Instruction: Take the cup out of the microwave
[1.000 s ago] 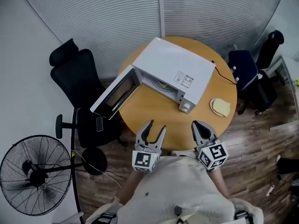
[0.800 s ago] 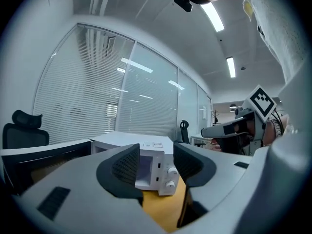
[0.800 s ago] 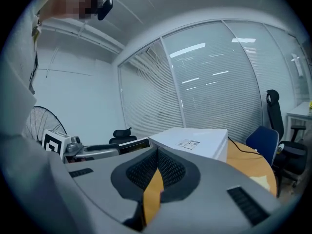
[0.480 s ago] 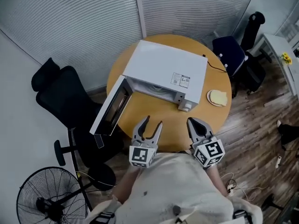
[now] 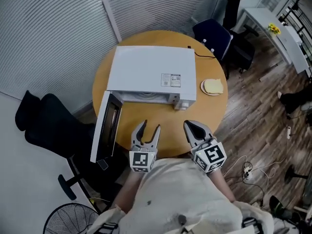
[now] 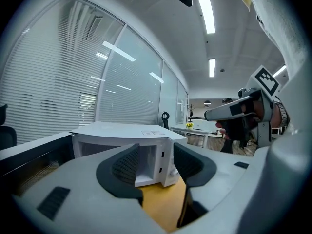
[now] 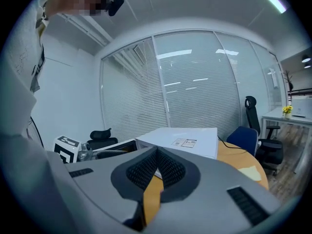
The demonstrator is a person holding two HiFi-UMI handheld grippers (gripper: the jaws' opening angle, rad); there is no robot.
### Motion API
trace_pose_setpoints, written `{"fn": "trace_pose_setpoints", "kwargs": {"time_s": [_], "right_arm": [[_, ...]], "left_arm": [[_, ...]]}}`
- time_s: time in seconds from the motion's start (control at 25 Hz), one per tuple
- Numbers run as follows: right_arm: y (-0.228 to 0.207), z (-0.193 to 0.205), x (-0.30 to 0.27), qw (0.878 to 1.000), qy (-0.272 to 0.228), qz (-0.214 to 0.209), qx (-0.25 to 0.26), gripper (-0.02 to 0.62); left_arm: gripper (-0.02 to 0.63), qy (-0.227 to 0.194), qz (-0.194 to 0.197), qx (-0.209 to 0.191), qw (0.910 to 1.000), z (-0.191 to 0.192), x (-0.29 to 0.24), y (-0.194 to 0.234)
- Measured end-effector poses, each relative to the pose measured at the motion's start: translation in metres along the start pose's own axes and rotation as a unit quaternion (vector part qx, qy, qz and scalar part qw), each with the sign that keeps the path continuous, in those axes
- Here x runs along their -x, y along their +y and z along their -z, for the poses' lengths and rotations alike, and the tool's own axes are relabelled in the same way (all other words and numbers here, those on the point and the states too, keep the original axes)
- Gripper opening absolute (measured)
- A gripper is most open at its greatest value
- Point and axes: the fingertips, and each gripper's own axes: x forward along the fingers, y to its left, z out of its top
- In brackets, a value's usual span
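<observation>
On the round wooden table (image 5: pixel 163 130) stands the white microwave (image 5: pixel 146 69), and its door (image 5: pixel 105 126) is swung wide open toward the near left, so we judge that the cavity is ready for reaching in. We hold both grippers low at the near edge of the table, apart from the microwave and pointing at its front. The left gripper (image 5: pixel 148 126) has its jaws spread with nothing between them, probably made ready for the cup. The right gripper (image 5: pixel 189 126) has its pads pressed together and carries nothing. The cup should be inside the microwave, but we cannot make it out: in the head view the roof covers most of the cavity and only a pale strip of the inside shows, and in the left gripper view the jaws cover part of the opening. A pale flat thing (image 5: pixel 212 86) lies on the table to the right of the microwave; what it is we cannot tell.
</observation>
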Motion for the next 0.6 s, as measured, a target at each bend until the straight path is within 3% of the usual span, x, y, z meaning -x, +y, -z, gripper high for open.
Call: {"fn": "trace_pose_setpoints", "kwargs": {"time_s": [0.32, 0.6], "right_arm": [[-0.02, 0.018, 0.013, 0.998, 0.02, 0.054, -0.021, 0.008], [-0.019, 0.024, 0.006, 0.998, 0.028, 0.059, -0.025, 0.008]], "left_arm": [[0.238, 0.022, 0.026, -0.006, 0.9994, 0.032, -0.028, 0.006], [0.252, 0.029, 0.0, 0.004, 0.9996, 0.049, -0.051, 0.025]]}}
